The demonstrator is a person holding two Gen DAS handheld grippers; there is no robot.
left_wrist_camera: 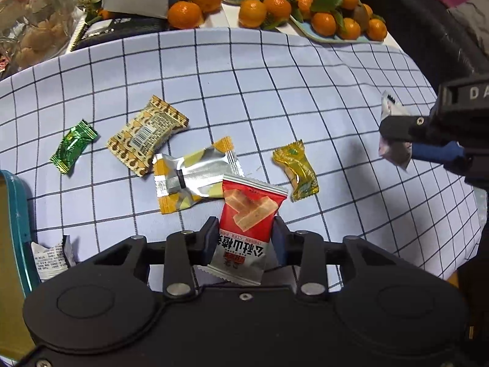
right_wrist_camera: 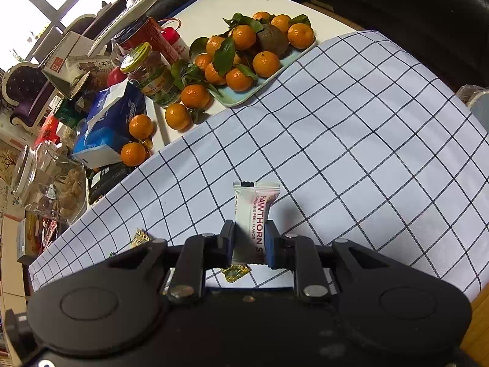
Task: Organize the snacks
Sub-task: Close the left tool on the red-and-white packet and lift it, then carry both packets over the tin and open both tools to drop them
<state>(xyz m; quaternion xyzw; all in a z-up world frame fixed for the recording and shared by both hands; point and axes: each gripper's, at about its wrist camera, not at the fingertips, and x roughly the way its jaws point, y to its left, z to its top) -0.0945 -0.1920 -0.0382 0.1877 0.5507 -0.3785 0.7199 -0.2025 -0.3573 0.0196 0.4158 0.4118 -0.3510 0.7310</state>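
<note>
My left gripper (left_wrist_camera: 246, 240) is shut on a red and white snack packet (left_wrist_camera: 249, 223), held above the checked cloth (left_wrist_camera: 305, 91). My right gripper (right_wrist_camera: 249, 244) is shut on a white hawthorn stick packet (right_wrist_camera: 253, 214); it also shows at the right edge of the left wrist view (left_wrist_camera: 397, 140). On the cloth lie a green candy (left_wrist_camera: 73, 146), a brown patterned packet (left_wrist_camera: 146, 139), a silver and yellow packet (left_wrist_camera: 192, 177) and a gold candy (left_wrist_camera: 296, 171). A teal tin (left_wrist_camera: 18, 223) stands at the left edge, with a white packet (left_wrist_camera: 52, 260) beside it.
A tray of mandarins (right_wrist_camera: 244, 58) with loose mandarins, jars (right_wrist_camera: 149, 73), a blue tissue pack (right_wrist_camera: 107, 122) and a glass jar (right_wrist_camera: 45, 177) crowd the far side of the table. A dark chair (right_wrist_camera: 397, 0) stands behind.
</note>
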